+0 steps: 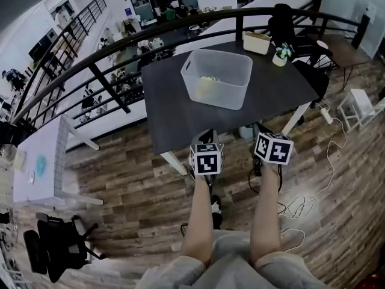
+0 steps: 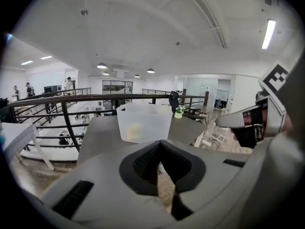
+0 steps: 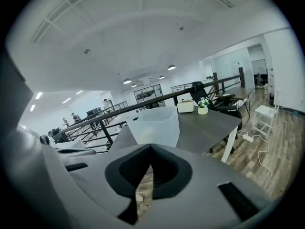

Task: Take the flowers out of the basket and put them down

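The left gripper [image 2: 159,146] and right gripper [image 3: 150,150] hang short of the counter [image 1: 165,104] — jaws pressed together, empty. The flowers [image 1: 206,80] lie in the basket [image 1: 218,53].

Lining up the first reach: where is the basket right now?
In the head view the basket stands near the middle of the dark table, at upper centre; a small potted plant sits beyond it to the right.

Head view looks steeply down; both gripper views face the same basket [image 1: 225,95]
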The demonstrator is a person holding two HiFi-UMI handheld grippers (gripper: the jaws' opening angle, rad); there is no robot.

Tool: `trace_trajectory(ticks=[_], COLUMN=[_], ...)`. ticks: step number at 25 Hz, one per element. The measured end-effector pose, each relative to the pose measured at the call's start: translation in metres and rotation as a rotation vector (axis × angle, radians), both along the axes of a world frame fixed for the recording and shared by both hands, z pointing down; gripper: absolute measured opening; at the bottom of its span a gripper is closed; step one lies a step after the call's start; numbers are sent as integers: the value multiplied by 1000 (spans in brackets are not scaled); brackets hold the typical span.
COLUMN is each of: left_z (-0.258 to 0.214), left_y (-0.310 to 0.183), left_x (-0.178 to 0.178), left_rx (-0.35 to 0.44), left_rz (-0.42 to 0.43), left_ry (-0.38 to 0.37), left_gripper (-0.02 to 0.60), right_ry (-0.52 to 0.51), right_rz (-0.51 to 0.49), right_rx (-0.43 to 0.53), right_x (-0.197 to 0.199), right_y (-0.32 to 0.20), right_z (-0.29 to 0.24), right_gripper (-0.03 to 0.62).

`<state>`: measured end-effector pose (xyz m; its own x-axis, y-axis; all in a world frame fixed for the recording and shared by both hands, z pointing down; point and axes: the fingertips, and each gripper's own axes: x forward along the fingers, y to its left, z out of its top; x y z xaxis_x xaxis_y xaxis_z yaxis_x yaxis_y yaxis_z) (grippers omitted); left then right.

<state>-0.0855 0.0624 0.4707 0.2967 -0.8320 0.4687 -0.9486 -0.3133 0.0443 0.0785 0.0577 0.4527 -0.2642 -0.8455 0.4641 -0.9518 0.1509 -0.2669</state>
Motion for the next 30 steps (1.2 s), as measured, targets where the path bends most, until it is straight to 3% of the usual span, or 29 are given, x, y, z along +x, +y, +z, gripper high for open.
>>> trace_trajectory(ticks=[5, 9, 15, 23, 30], left_z=[4, 0, -25, -28, -17], left_y=[-6, -37, -87, -118, -149], left_x=[9, -4, -27, -47, -40], left_rx=[-12, -15, 35, 40, 24], left_rz=[52, 51, 6, -3, -2], left_ry=[-47, -8, 82, 126, 64], left_gripper=[28, 28, 28, 28, 28], right_ry=[66, 78, -43, -10, -26], right_rz=[-55, -109, -107, -96, -201], right_rx=[-14, 23, 115, 70, 22], right_x=[-16, -31, -36, -36, -32], right_y=[-16, -47, -80, -101, -130], right_z=[17, 2, -21, -8, 3], right_gripper=[14, 14, 14, 14, 14])
